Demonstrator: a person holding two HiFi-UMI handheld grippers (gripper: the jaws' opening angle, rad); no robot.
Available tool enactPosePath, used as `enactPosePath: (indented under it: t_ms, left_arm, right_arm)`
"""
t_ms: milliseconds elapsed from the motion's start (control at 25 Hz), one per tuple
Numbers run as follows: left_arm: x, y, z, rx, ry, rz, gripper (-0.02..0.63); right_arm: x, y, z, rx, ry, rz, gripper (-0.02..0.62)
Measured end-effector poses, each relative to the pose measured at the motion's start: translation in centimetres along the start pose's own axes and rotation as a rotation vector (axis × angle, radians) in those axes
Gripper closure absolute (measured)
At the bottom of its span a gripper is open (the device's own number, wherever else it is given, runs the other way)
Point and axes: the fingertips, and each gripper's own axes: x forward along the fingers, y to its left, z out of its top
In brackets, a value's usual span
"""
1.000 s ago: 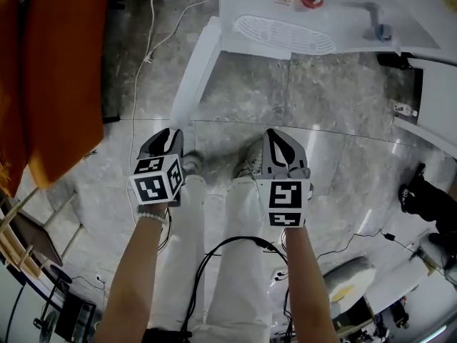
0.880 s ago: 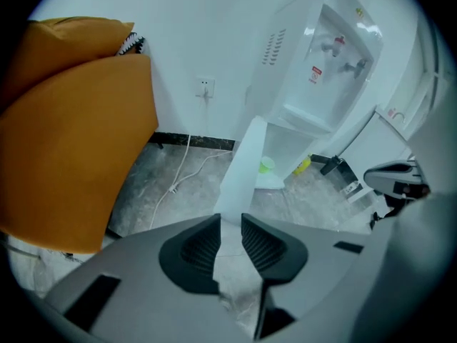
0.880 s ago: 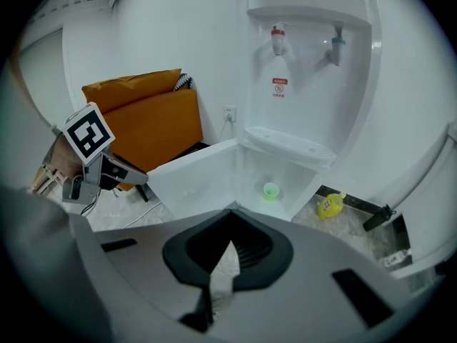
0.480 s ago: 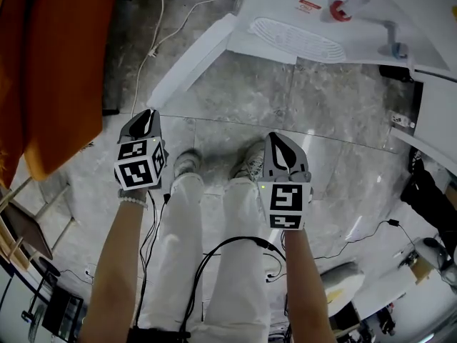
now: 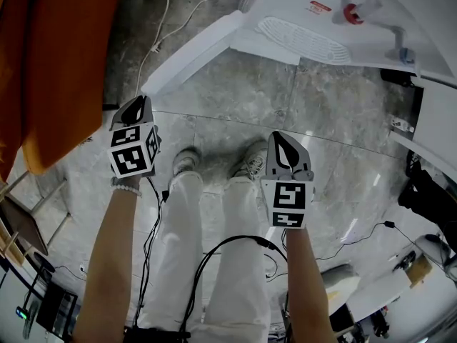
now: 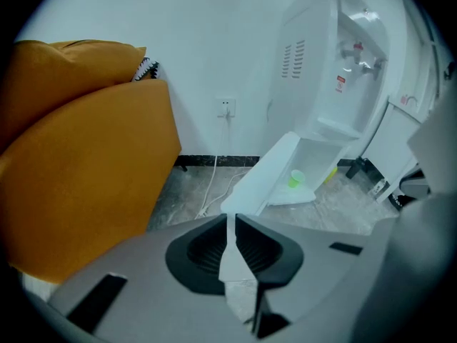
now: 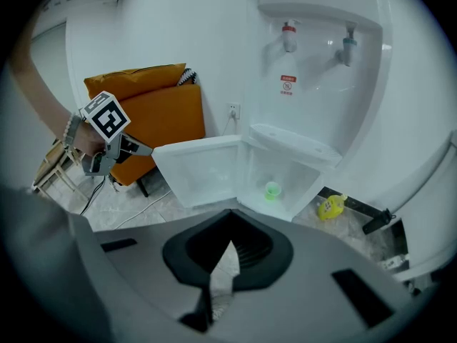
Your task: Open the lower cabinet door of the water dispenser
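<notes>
The white floor-standing water dispenser stands at the far right of the scene on the grey marble-patterned floor. Its white lower cabinet door is open: it is swung out to the left, away from the cabinet body, and the compartment behind it is exposed. A small translucent green cup stands upright inside that compartment. A small yellow object lies on the floor just right of the dispenser base; it may be a bottle, but the view is too small to confirm. A red tap and a blue tap sit above the oval slotted drip tray. A large orange upholstered chair occupies the far left. The left gripper is held near the chair, apart from the door edge and touching nothing. Its jaws have just been closing and now stand almost together, with only a narrow slit between the pads; nothing is between them. The right gripper hangs over the person's white-trousered legs, well apart from the dispenser. Its jaws are fully together and grip nothing.
</notes>
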Motion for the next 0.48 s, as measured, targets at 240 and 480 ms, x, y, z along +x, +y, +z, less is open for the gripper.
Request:
enactPosePath:
  t_ms: [240, 480]
  left_arm:
    - [-2.1, 0.2, -0.1, -0.008, -0.024, -0.007, 0.588]
    - [-6.7, -1.9, 1.1, 0.005, -0.072, -0.083, 0.592]
  right_arm:
    - [-0.7, 0.3, 1.0, 0.008, -0.027, 0.000, 0.591]
    - [-2.9, 1.4, 4.5, 0.013, -0.088, 0.017, 0.591]
